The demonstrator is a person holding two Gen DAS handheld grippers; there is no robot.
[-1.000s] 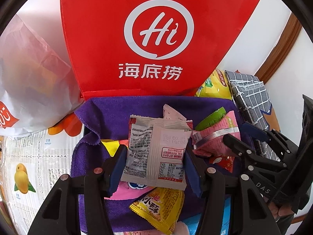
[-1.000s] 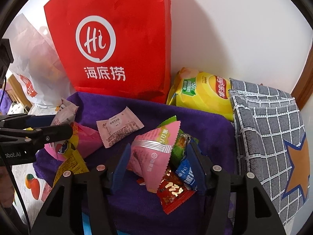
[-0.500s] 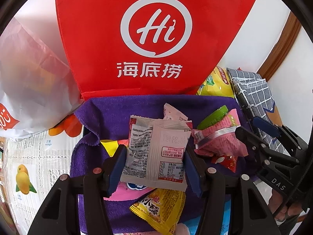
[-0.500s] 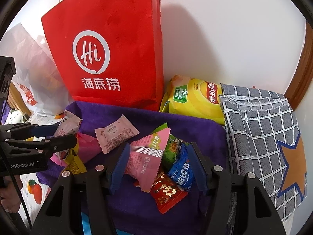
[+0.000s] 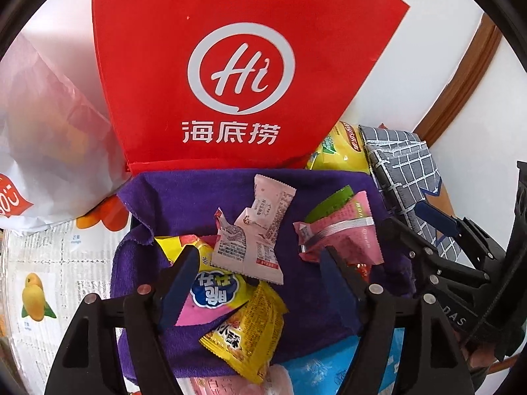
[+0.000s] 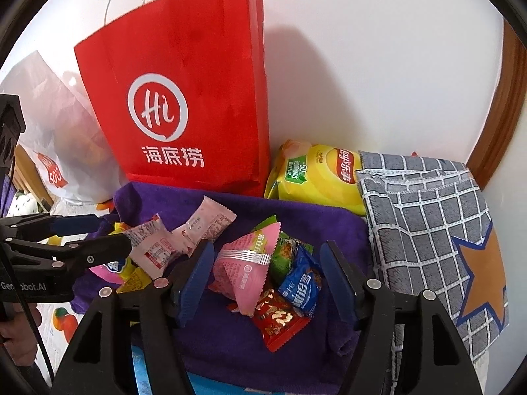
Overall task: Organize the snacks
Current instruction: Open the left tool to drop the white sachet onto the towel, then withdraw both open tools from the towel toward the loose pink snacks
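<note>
Looking down the left gripper [image 5: 257, 279]: jaws just opened, clamping nothing; white snack packet [image 5: 253, 243] loose on the purple towel [image 5: 184, 197]; light, crinkly, best pinched at a sealed edge. Looking down the right gripper [image 6: 266, 283]: likewise just opened; pink packet [image 6: 245, 266] lying free between.

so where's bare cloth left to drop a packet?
Free: purple cloth strip along the back, below the red bag and the chips bag; also the near edge. Crowded: the middle, around the pink packet.
</note>
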